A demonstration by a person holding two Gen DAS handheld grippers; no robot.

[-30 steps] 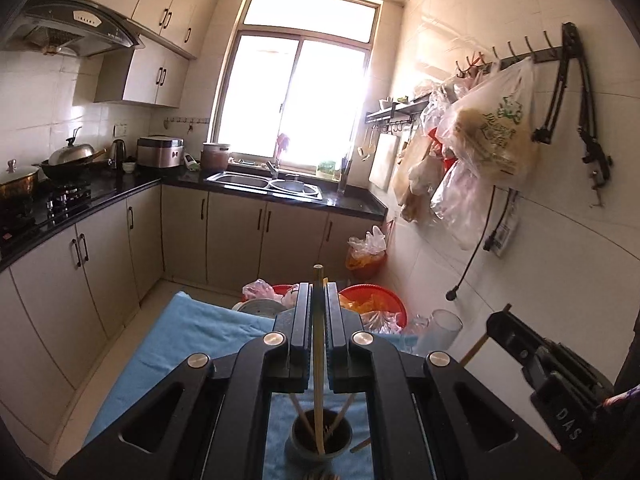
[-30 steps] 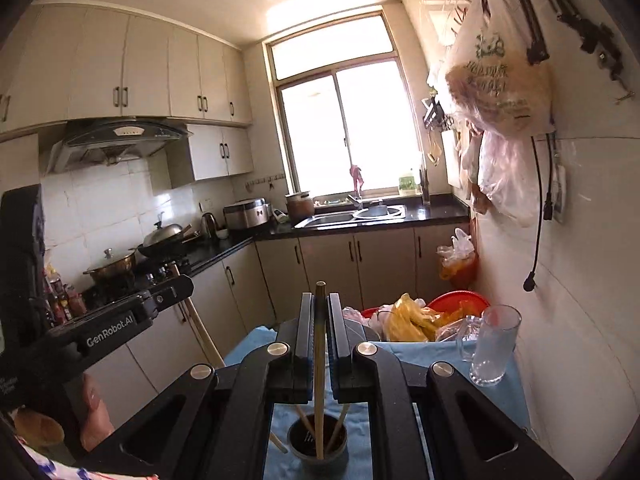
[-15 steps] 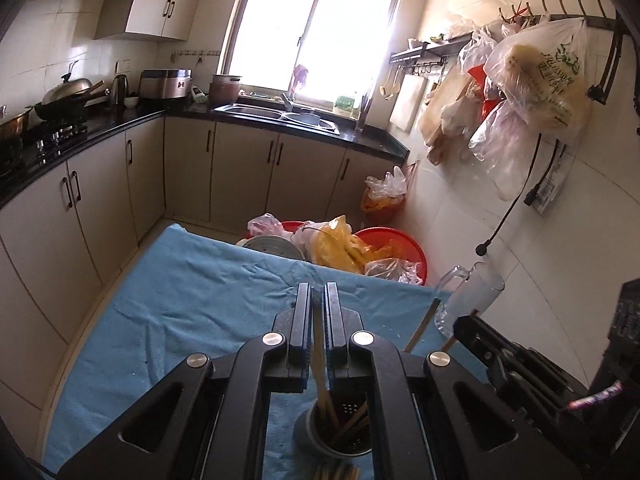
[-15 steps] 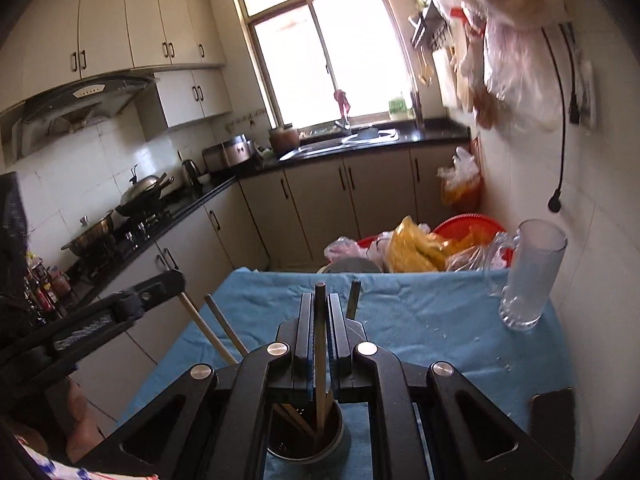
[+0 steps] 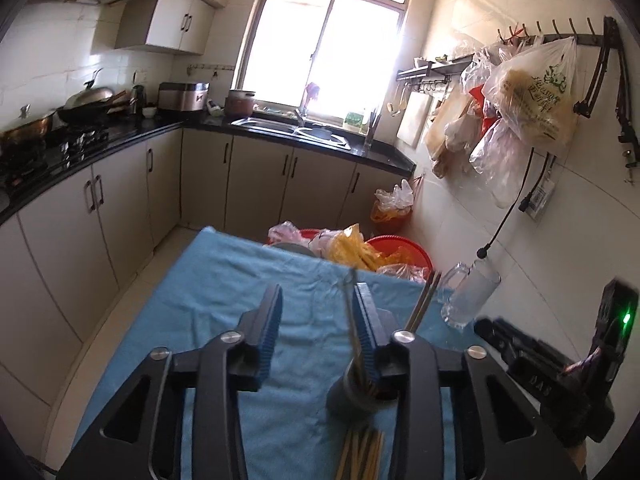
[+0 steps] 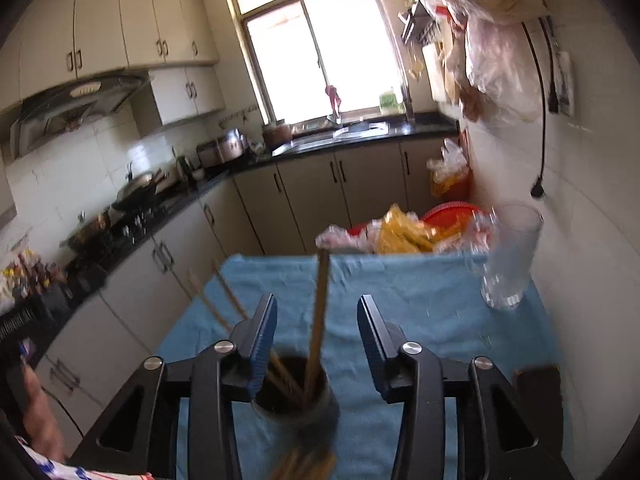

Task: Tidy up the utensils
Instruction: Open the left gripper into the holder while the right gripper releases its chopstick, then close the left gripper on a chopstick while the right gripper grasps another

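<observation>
In the left wrist view, the left gripper (image 5: 318, 312) is seen with jaws opening; a chopstick (image 5: 352, 320) leans against the right pad, its foot in the dark holder (image 5: 352, 394) at lower centre.

In the right wrist view, the right gripper (image 6: 316, 328) is opening, its pads clear of an upright chopstick (image 6: 319, 320) standing in the holder (image 6: 296, 396) at bottom centre on the blue cloth (image 6: 420, 300).

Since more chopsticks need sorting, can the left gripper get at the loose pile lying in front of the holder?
Probably yes: the left gripper, jaws opening, hangs above the holder, and the chopstick pile lies uncovered on the blue cloth.
</observation>
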